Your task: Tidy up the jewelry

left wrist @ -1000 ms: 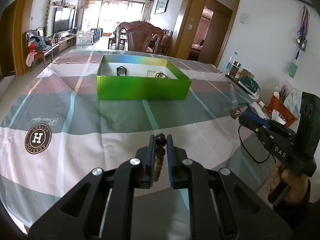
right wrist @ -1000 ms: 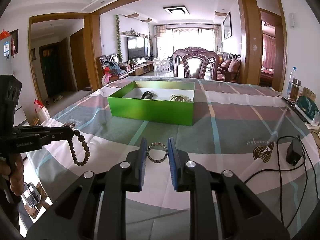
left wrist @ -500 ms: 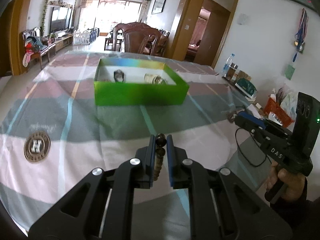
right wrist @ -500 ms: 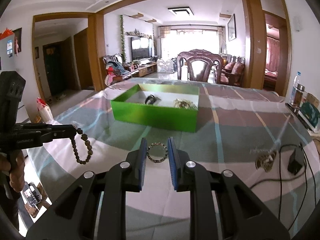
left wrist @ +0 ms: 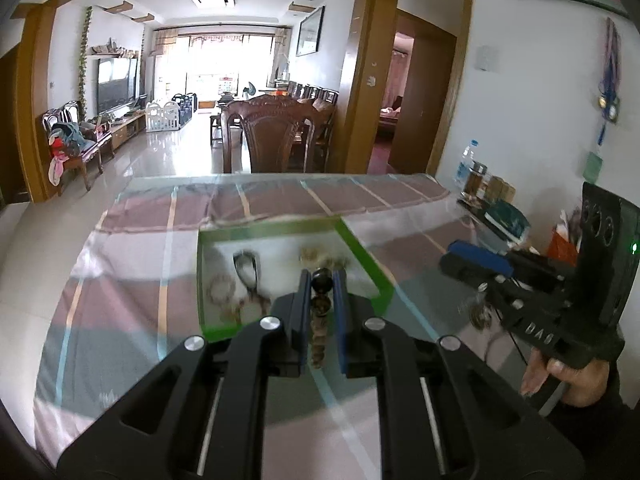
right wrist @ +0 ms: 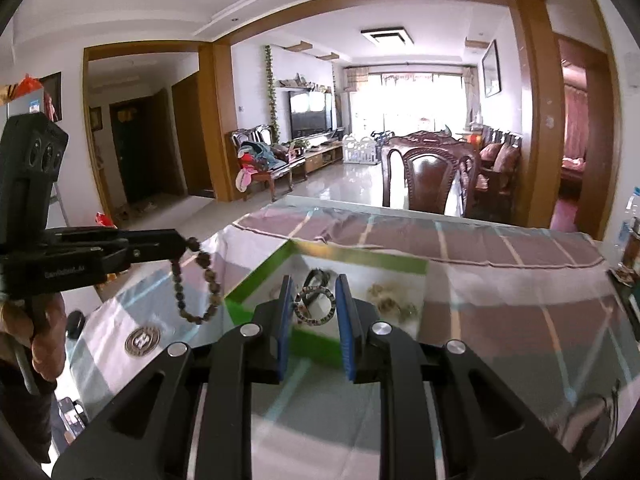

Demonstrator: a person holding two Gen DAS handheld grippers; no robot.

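While each gripper carries a piece toward the box, the delivery step is in hand. Low in its own view, the left gripper [left wrist: 321, 292] pinches a bead bracelet [left wrist: 320, 316]; the right gripper [right wrist: 312, 306] clamps a jeweled ring [right wrist: 315, 306]. Beyond, mid-frame, the green box [left wrist: 362, 248] waits with other jewelry inside. Next, I judge, each must reach over the rim and release.

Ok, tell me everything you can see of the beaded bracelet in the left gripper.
The beaded bracelet is a loop of round, dark brown, wood-like beads. The left gripper is shut on one bead at the top, and the rest hangs free below as a drooping loop, touching nothing else. In the right wrist view it hangs beside the green box, above the tablecloth.
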